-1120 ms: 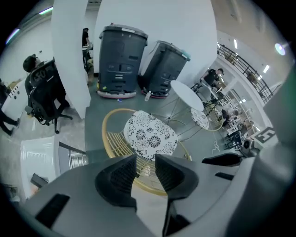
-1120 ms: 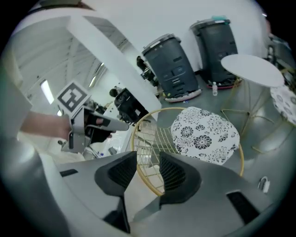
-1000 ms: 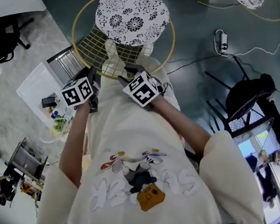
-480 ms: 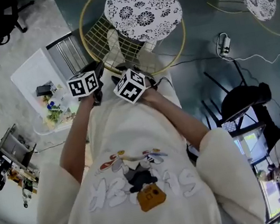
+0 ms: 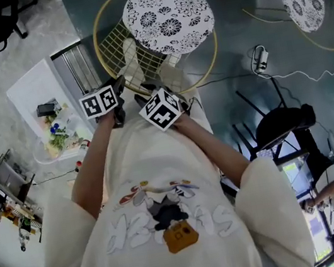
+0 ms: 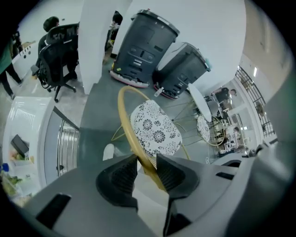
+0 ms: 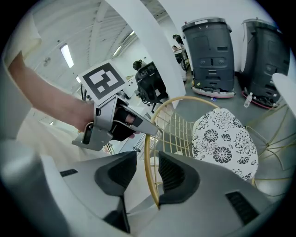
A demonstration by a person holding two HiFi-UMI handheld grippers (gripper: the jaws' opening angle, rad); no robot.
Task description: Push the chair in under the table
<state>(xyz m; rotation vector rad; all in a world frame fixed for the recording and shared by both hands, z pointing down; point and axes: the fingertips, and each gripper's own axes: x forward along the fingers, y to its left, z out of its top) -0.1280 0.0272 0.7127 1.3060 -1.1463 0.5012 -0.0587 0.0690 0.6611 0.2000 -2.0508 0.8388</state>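
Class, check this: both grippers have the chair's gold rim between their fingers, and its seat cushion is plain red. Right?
No: the head view shows the cushion white with black flowers. The rim is between the fingers of the left gripper and the right gripper.

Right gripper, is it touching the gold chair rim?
Cannot tell. Right gripper view: the gold rim passes between the right gripper's open pads with gaps, yet lower down meets one jaw.

Dark grey floor (image 5: 233,35): gold wire chair (image 5: 165,15) far centre, power strip (image 5: 258,59) right, second chair (image 5: 306,6) far right.
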